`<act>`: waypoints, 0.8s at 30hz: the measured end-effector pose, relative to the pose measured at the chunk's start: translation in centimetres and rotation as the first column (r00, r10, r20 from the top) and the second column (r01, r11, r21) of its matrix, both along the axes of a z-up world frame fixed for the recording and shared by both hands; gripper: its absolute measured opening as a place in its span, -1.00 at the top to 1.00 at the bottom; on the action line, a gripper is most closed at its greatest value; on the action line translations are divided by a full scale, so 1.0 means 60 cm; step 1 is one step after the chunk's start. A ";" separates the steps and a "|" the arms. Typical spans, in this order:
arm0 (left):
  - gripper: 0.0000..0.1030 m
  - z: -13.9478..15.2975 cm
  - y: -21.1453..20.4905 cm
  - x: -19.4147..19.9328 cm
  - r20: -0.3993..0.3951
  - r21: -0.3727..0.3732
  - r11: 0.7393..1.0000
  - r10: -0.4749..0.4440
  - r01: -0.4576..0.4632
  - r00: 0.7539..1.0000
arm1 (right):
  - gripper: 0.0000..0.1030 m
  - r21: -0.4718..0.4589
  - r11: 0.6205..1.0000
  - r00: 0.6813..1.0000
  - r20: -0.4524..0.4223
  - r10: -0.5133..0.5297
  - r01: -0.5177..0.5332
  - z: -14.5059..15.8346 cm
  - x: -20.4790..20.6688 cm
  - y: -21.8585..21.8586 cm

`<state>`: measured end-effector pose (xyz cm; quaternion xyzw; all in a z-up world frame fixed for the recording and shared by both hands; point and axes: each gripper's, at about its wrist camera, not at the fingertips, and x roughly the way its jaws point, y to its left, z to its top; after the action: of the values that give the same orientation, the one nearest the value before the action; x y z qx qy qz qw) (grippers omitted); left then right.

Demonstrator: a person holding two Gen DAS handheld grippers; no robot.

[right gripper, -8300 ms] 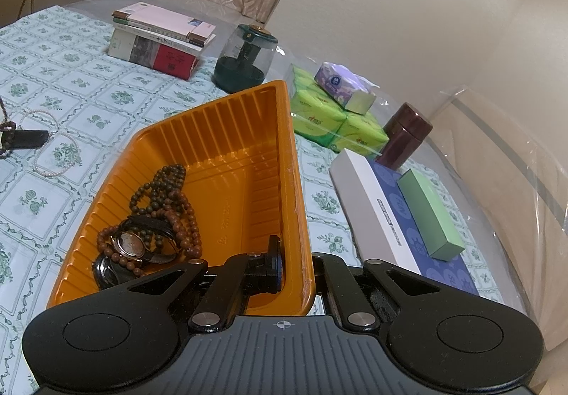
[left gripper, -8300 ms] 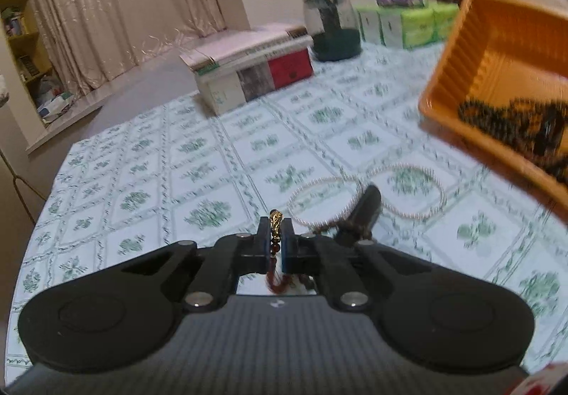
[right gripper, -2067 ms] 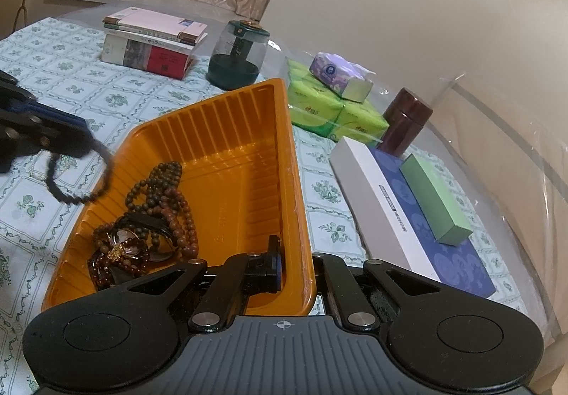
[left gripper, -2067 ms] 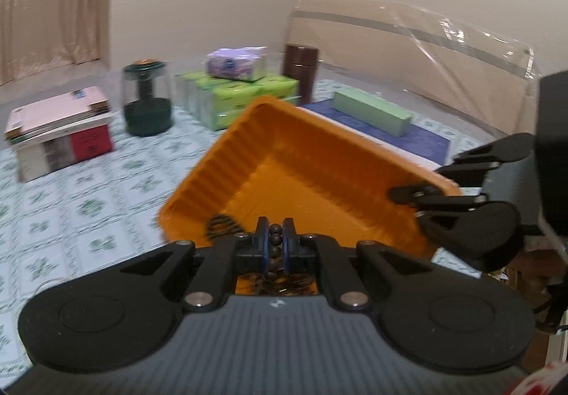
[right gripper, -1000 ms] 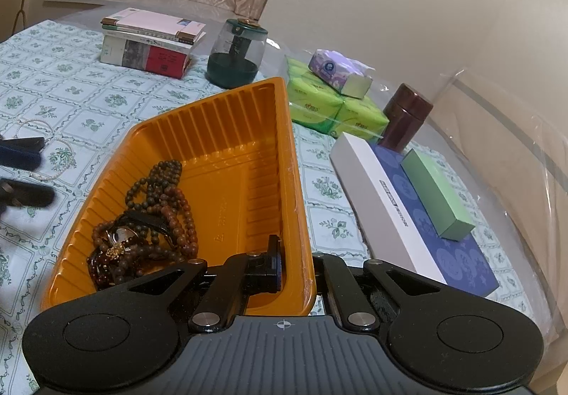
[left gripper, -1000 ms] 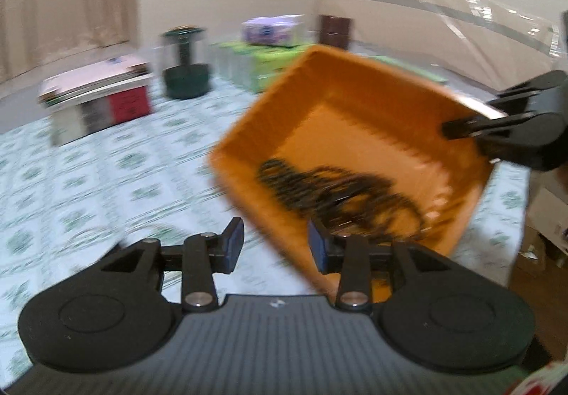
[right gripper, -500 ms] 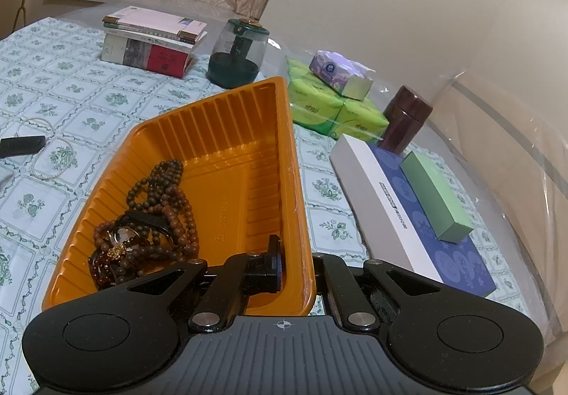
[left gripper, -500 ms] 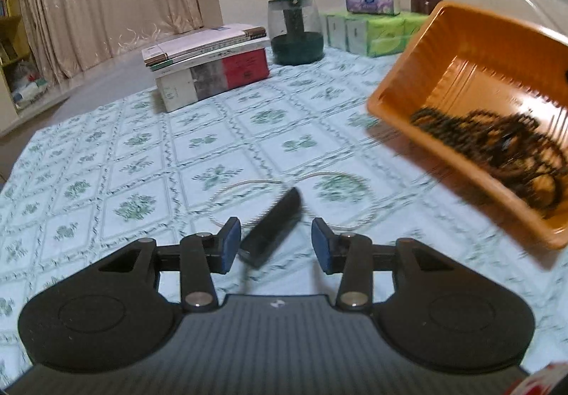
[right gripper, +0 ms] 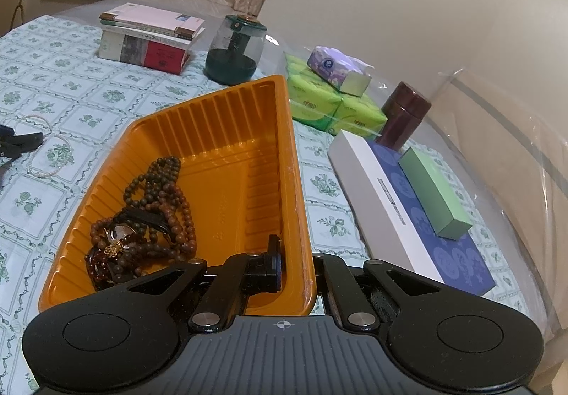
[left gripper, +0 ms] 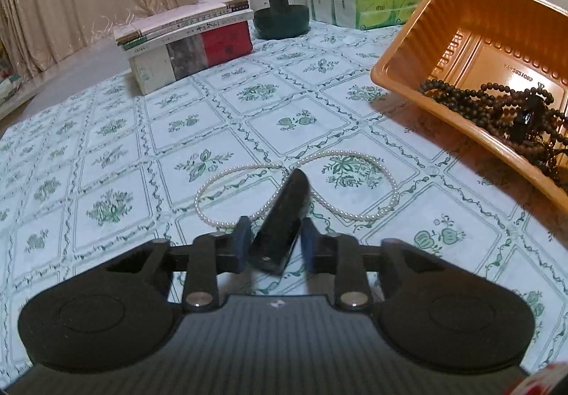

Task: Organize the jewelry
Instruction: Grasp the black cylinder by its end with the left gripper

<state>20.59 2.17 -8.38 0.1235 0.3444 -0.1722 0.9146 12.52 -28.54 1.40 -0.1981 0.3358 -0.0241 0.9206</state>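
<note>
Stacked books [left gripper: 184, 39], tissue packs [left gripper: 365, 9]

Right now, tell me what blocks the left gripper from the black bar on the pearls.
Nothing visible does. The black bar already lies between the left gripper's closing jaws, resting across the pearl necklace on the tablecloth.

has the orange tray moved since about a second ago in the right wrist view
No. The orange tray sits the same against the dark green jar and books behind it.

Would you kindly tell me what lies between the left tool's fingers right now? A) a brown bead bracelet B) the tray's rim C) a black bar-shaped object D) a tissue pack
C: a black bar-shaped object lies across the pearl necklace between the closing left tool fingers.
</note>
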 end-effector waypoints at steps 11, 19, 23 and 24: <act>0.61 -0.002 -0.008 -0.013 -0.013 -0.015 1.000 0.026 -0.027 1.000 | 0.92 -0.002 1.000 1.000 0.001 0.002 -0.002 0.000 0.001 0.000; 0.62 -0.001 -0.014 -0.013 -0.008 -0.007 0.999 0.044 -0.044 0.999 | 0.92 -0.001 1.000 1.000 0.000 0.000 0.000 0.001 0.001 0.001; 0.62 0.013 -0.008 -0.032 0.007 -0.050 0.997 0.058 -0.057 0.998 | 0.92 0.000 1.000 1.000 0.000 0.000 0.000 0.001 0.001 0.001; 0.62 0.018 -0.006 -0.037 0.010 -0.064 0.996 0.065 -0.065 0.998 | 0.92 0.000 1.000 1.000 0.000 0.001 -0.001 0.001 0.001 0.001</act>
<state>18.35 1.81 -7.32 0.0843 0.3372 -0.1525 0.9252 12.61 -28.49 1.45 -0.1984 0.3356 -0.0239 0.9206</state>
